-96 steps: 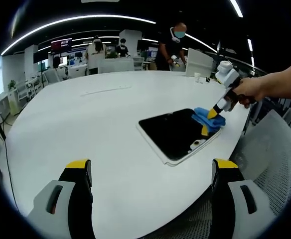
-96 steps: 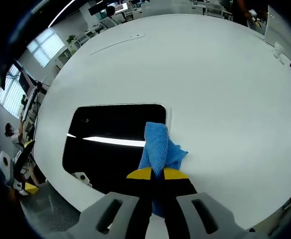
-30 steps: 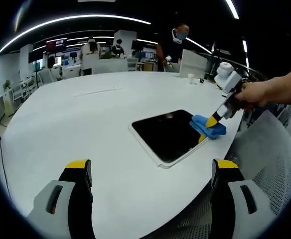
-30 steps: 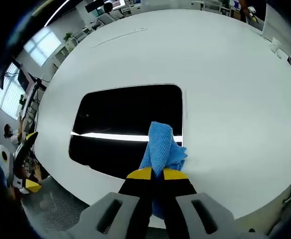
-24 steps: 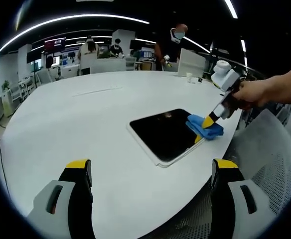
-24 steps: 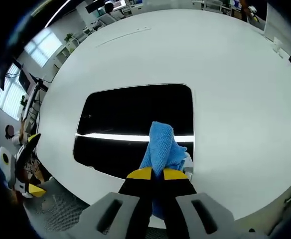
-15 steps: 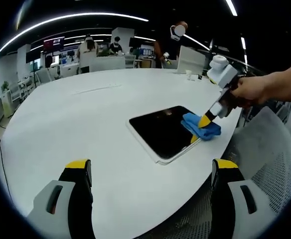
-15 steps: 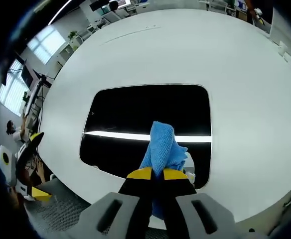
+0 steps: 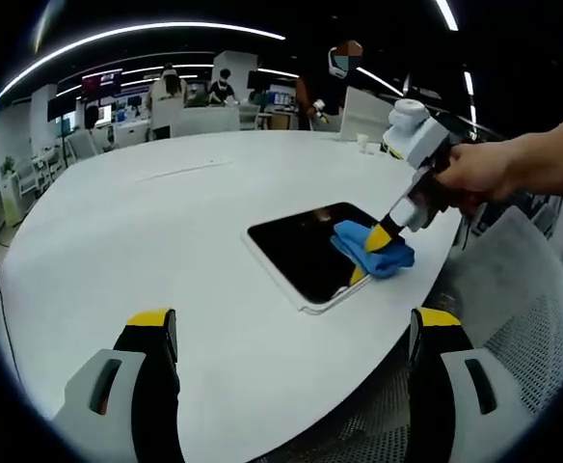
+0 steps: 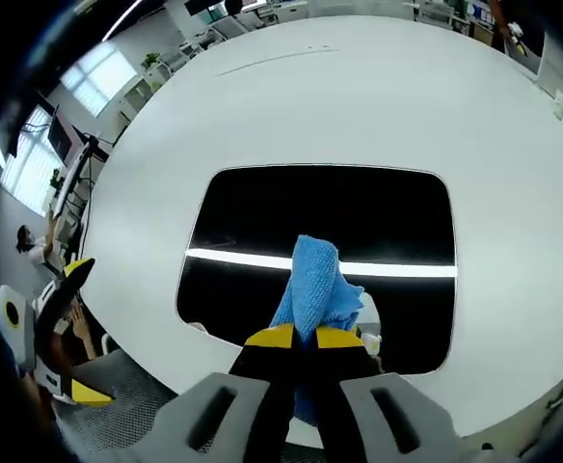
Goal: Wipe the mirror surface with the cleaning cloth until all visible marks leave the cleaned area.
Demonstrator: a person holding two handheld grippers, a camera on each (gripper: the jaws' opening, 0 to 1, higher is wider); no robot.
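Blue cloth (image 10: pixel 312 283) pinched in right gripper (image 10: pixel 301 337) — on mirror (image 10: pixel 359 227).

Evenly bright indoors, lit from long ceiling strip lights (image 9: pixel 147 34) curving overhead. Strong fisheye bending toward every rim, straight lines bowed. White table (image 10: pixel 378 106) close to washed out, shadows faint and soft. One sharp white streak of reflected light across the dark mirror (image 10: pixel 262 217). Far background soft, details small and blurry.
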